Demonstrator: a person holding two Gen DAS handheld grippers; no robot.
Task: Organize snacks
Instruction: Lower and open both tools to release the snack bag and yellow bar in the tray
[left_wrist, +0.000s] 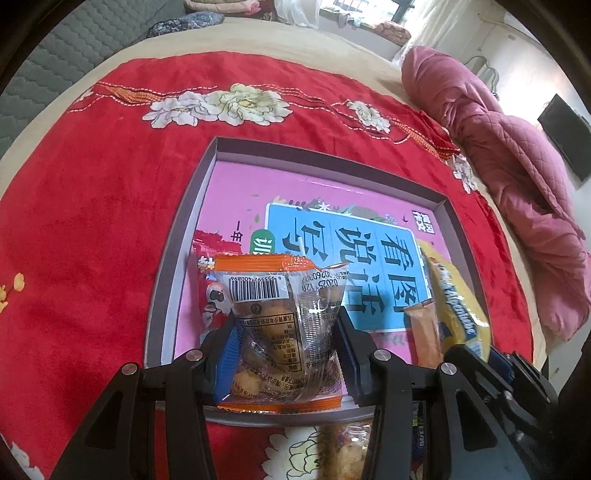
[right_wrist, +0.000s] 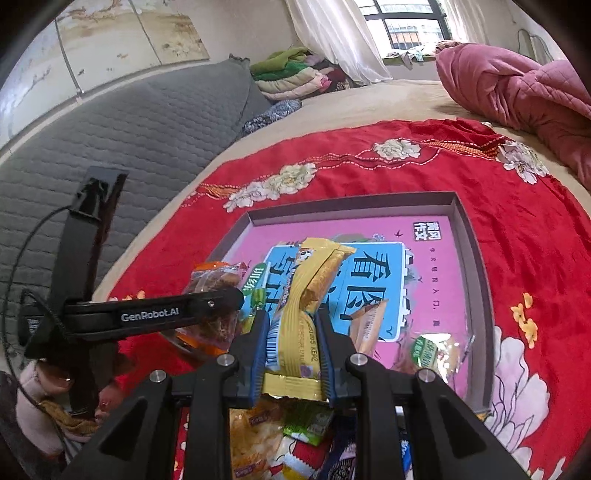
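Snacks sit in and near a shallow box (left_wrist: 177, 236) with a pink printed floor, on a red flowered cloth (left_wrist: 92, 177) over the bed. The left gripper (left_wrist: 286, 332) has its fingers closed on a clear orange-edged packet (left_wrist: 280, 325) above the box's near left part; right of it, the right gripper (right_wrist: 291, 354) pinches a yellow wafer pack (right_wrist: 295, 325) over the near rim

I'm in a home bedroom: a bed (right_wrist: 369, 107) with a red blanket (left_wrist: 92, 184), pink quilt (left_wrist: 517, 166), folded bedding (right_wrist: 295, 74), curtained window (right_wrist: 406, 22)
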